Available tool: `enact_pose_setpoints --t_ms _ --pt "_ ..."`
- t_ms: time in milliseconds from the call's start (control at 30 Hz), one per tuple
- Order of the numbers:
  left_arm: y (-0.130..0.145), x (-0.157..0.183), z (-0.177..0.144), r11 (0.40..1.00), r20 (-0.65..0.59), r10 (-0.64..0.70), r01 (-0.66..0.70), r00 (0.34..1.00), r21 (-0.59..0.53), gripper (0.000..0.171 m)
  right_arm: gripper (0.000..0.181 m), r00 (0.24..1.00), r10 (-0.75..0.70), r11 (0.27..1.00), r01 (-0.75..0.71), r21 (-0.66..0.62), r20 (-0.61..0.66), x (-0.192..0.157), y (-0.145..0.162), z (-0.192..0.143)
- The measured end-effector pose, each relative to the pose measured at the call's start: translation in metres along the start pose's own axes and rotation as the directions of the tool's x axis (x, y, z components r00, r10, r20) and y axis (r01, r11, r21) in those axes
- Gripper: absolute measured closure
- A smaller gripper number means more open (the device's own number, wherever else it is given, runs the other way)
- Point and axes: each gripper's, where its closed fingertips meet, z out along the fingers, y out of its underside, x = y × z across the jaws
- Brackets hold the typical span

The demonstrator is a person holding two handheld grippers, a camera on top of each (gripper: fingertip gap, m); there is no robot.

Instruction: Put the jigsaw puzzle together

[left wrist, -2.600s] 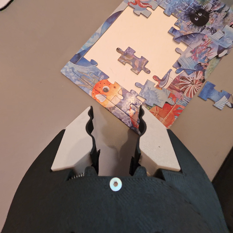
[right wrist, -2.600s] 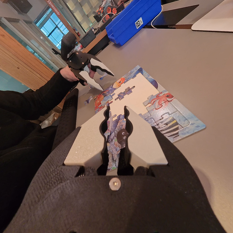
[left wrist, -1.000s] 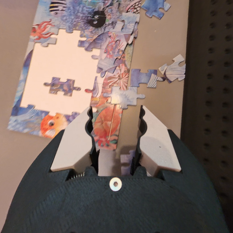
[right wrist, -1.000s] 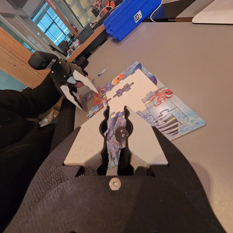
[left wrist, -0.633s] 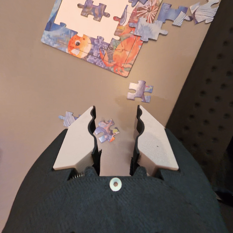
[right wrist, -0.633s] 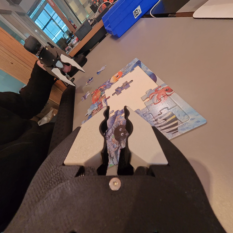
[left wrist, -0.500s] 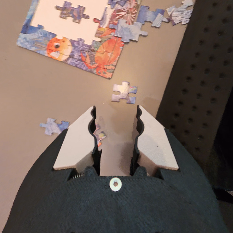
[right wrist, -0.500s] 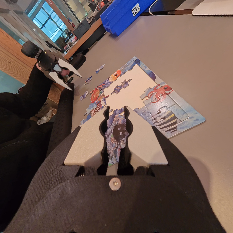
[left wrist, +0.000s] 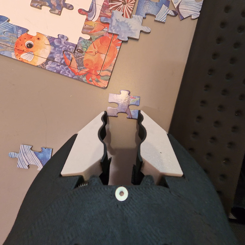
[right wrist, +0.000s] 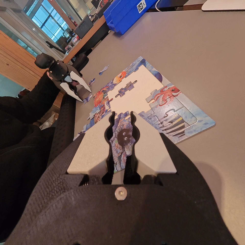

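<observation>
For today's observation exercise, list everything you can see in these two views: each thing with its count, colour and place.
Puzzle board: one, sea picture, partly filled, on the table.
Loose pieces: one purple between the left fingertips; one striped blue left of them; one pale blue overlapping the board's edge; one purple on the bare middle.
Table: one, grey.
Blue bin: one, far edge.
Perforated black panel: one, beside the table.
Left gripper: open, around the purple piece.
Right gripper: open, above the board.

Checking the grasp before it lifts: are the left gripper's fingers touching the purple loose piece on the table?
Cannot tell. In the left wrist view the left gripper is open, with the purple loose piece spanning its fingertips, but no contact or gap shows plainly.
</observation>
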Motion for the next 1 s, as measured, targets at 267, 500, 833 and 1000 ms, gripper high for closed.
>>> enact_pose_setpoints --t_ms 267,500,833,1000 --pt "0.0 0.0 -0.007 0.999 0.02 0.036 -0.036 0.999 0.017 0.127 0.159 1.0 0.01 1.0 -0.01 -0.013 -0.003 0.003 0.004 0.001" --pt "-0.033 -0.015 -0.018 0.978 0.113 0.206 -0.203 0.972 -0.041 0.127 0.159 1.0 0.01 1.0 -0.01 -0.027 -0.004 0.003 0.006 0.003" --pt "-0.079 -0.038 -0.006 0.914 0.142 0.402 -0.387 0.905 -0.123 0.127 0.159 1.0 0.014 1.0 -0.014 -0.019 -0.01 0.006 0.005 0.0" --pt "-0.095 -0.055 0.015 0.924 0.101 0.382 -0.376 0.919 -0.076 0.127 0.159 1.0 0.013 1.0 -0.013 -0.024 -0.01 0.005 0.006 0.0"
